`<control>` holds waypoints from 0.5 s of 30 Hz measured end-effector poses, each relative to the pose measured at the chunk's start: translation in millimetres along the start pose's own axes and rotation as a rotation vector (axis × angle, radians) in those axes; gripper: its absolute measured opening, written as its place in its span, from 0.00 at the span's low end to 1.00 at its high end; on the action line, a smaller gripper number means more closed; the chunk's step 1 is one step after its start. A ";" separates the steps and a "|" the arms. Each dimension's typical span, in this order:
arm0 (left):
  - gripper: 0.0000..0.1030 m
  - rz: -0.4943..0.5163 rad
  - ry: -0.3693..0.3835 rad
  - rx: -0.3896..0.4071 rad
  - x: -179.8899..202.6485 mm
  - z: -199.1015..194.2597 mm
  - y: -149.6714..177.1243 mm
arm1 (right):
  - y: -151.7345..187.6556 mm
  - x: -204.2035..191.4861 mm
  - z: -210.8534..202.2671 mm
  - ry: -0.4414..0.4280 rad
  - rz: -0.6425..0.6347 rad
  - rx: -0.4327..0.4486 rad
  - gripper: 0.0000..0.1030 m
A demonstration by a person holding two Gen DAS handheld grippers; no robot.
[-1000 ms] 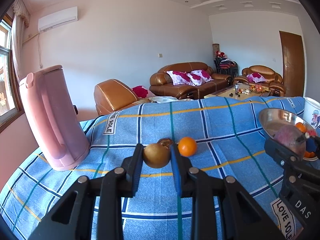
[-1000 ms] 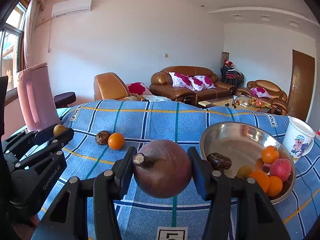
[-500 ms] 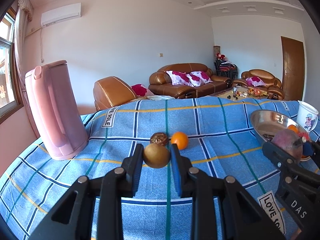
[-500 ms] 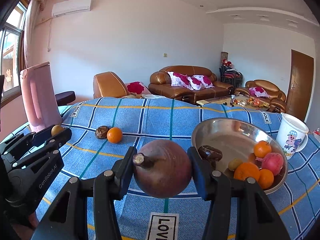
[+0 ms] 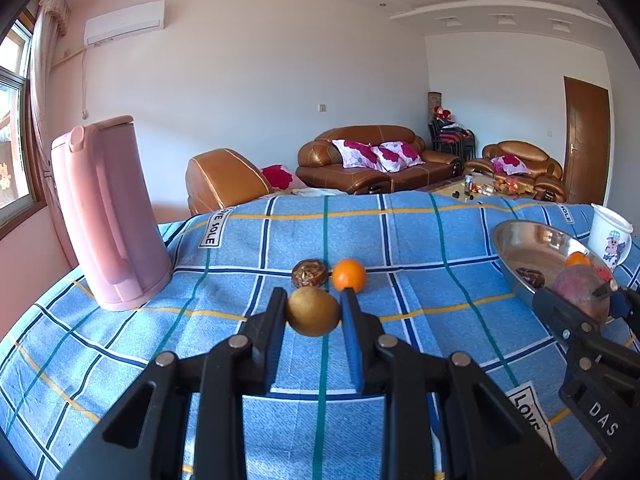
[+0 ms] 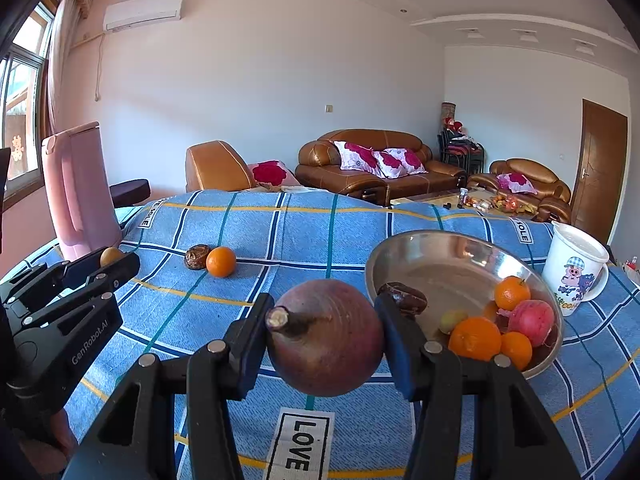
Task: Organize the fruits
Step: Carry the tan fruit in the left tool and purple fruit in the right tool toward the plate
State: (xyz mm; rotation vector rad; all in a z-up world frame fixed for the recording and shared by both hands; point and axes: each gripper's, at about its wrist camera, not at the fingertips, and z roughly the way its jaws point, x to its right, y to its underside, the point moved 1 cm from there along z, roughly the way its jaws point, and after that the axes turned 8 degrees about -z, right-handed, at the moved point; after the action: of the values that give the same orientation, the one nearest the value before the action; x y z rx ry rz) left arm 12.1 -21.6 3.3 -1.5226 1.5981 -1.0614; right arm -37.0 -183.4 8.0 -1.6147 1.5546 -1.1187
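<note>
My left gripper (image 5: 313, 312) is shut on a small brown-green fruit (image 5: 313, 312) and holds it above the blue checked cloth. My right gripper (image 6: 325, 338) is shut on a large purple-brown round fruit (image 6: 325, 338) with a stub stem, just left of the steel bowl (image 6: 432, 248). The bowl holds several oranges, a pink-red fruit (image 6: 530, 318) and a dark wrinkled fruit (image 6: 404, 296). An orange (image 6: 221, 262) and a dark wrinkled fruit (image 6: 197, 257) lie together on the cloth, also in the left wrist view beyond my left fingers (image 5: 349, 275).
A tall pink kettle (image 5: 106, 216) stands at the table's left. A white cartoon mug (image 6: 574, 274) stands right of the bowl. The blue cloth (image 6: 304, 236) covers the table. Brown sofas stand beyond the far edge.
Both grippers have drawn back and risen a little with their fruits; the bowl, orange and kettle look farther off. Grips are unchanged.
</note>
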 end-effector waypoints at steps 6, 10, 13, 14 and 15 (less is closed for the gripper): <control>0.28 0.000 0.008 -0.008 8.0 0.5 0.8 | 3.5 10.0 -2.6 0.001 -0.002 0.000 0.53; 0.28 -0.001 0.019 -0.014 16.7 0.1 2.6 | 4.8 16.0 -2.8 0.008 -0.003 0.000 0.53; 0.28 0.006 0.023 -0.014 24.3 -0.6 3.5 | 6.0 21.7 -3.3 0.013 -0.001 0.000 0.53; 0.28 0.008 0.026 -0.014 26.7 -0.9 3.7 | 6.4 23.6 -3.7 0.014 0.001 0.000 0.53; 0.28 0.009 0.029 -0.015 28.6 -1.4 4.0 | 6.4 24.8 -4.4 0.015 0.001 0.001 0.53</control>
State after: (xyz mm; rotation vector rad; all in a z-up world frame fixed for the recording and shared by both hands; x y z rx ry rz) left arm 6.6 -50.0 2.1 -1.5149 1.6340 -1.0733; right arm -45.2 -208.0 8.0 -1.6080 1.5639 -1.1340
